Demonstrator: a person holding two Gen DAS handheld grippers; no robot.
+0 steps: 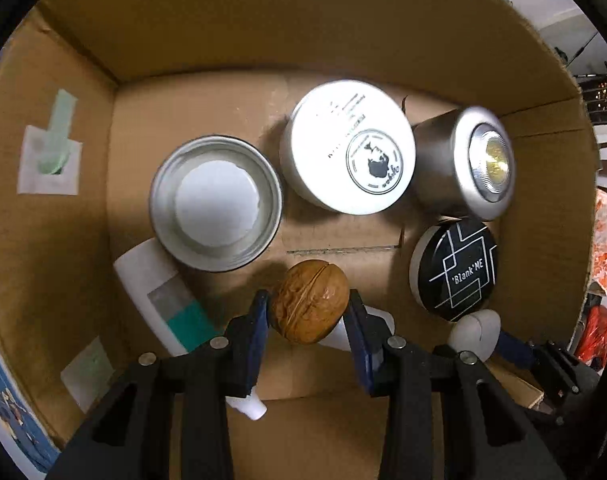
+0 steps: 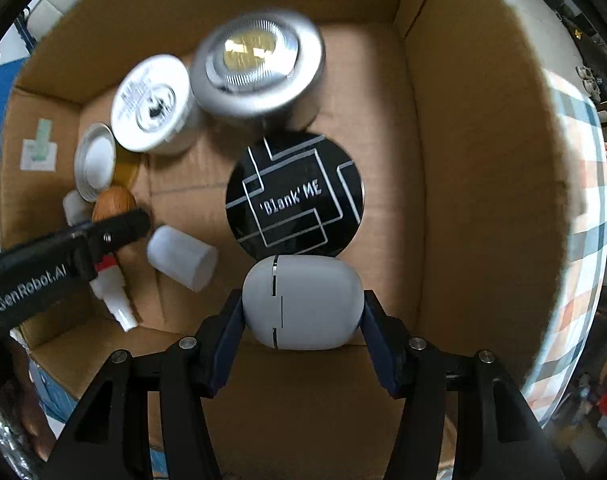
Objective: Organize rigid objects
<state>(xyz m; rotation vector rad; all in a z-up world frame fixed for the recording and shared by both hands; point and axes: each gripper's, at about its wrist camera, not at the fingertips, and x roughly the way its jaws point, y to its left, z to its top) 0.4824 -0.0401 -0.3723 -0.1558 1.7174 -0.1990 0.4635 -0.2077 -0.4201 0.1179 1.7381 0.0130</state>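
Observation:
Both grippers hang over an open cardboard box (image 1: 191, 92). My left gripper (image 1: 308, 312) is shut on a brown walnut (image 1: 309, 300) above the box floor; the walnut also shows in the right wrist view (image 2: 113, 202). My right gripper (image 2: 301, 312) is shut on a white egg-shaped case (image 2: 301, 300), just near the black round "Blank ME" tin (image 2: 295, 196). That case (image 1: 475, 334) and tin (image 1: 453, 268) show at the right of the left wrist view.
In the box lie a white round tin (image 1: 347, 146), a silver can with a gold top (image 1: 463, 164), a silver jar with a white lid (image 1: 215, 202), a white bottle with a teal label (image 1: 159, 292) and a white cap (image 2: 181, 258). A checked cloth (image 2: 579, 240) lies outside.

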